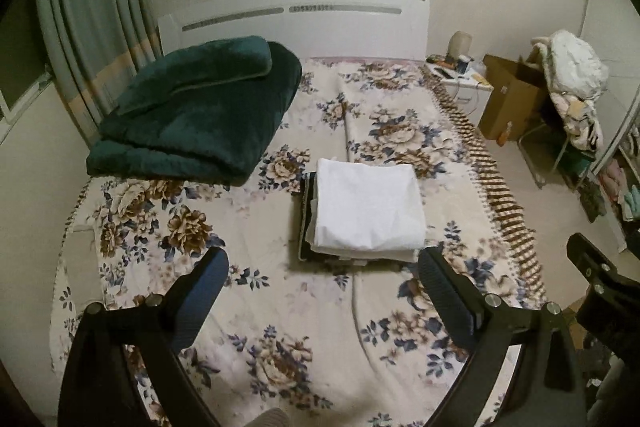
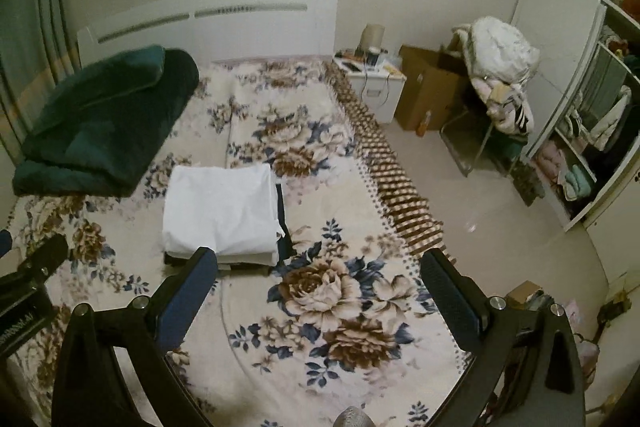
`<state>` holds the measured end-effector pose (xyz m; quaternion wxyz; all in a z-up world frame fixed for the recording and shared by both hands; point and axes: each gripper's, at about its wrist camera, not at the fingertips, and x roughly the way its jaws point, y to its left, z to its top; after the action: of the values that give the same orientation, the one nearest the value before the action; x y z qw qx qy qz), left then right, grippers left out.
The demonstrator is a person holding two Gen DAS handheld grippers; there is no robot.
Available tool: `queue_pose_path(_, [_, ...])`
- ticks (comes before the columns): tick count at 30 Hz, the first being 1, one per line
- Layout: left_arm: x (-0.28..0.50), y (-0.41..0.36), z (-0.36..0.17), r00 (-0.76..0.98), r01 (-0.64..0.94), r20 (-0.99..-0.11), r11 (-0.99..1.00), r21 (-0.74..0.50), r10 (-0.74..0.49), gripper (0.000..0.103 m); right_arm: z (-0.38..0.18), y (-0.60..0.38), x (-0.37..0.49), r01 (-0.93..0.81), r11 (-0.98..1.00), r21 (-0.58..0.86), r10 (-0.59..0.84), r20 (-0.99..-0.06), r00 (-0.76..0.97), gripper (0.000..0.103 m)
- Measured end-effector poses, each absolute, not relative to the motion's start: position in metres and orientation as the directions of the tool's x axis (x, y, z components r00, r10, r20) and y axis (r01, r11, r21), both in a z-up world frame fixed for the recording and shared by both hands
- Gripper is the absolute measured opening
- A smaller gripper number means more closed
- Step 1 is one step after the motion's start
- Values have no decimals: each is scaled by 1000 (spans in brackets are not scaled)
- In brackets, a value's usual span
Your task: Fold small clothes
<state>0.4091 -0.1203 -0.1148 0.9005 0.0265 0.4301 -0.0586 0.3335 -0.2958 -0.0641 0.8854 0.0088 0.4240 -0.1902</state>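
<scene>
Two hand-held grippers hung above a bed (image 1: 280,307) that filled most of both views, its cover printed with brown and blue flowers. At about ten o'clock on the bed lay a thick, dark green blanket (image 1: 200,111), folded and resting near the white headboard (image 1: 296,23). Off the bed at two o'clock stood a white wardrobe (image 2: 560,39) with its door open, and in front of it a chair (image 2: 496,83) heaped with pale clothes. A brown cardboard box (image 2: 428,91) sat between the chair and a small white nightstand (image 2: 376,83) with small things on top, too small to tell apart.

Near the middle of the bed lay the stack of folded clothes (image 1: 368,215): a white piece on top, with a dark piece showing along the stack's edges. It sat apart from the green blanket.

The left hand-held gripper (image 1: 324,283) had its fingers spread wide with nothing between them, the stack lying just beyond the tips at twelve o'clock. The right hand-held gripper (image 2: 320,275) was likewise spread and held nothing; the stack lay at eleven o'clock from it, and its left finger overlapped the stack's near edge in the right wrist view, though whether it touched I could not tell.
</scene>
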Motion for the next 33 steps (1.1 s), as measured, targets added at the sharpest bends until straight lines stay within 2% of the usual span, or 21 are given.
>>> queue_pose_path(11, [338,-112,-63,675,106,-733,994,-20,-87,97,26,-279,232,337,933,-126,-328,-681,654,103])
queue_pose_path(13, [329,-111,-57,681,102,-728,995,-19,-83,103,33,-278,221,333,935,-119,-322,-677,662,103])
queue_pose_path(22, [307,-107,-42,705,98,-706,995,-9,-76,103,57,-269,189,308,946,-104,-298,-656,693,103])
queue_pose_path(33, [294,-104,-24,728,94,-683,996,1,-68,103,68,-269,189,284,955,-88,-271,-652,708,103])
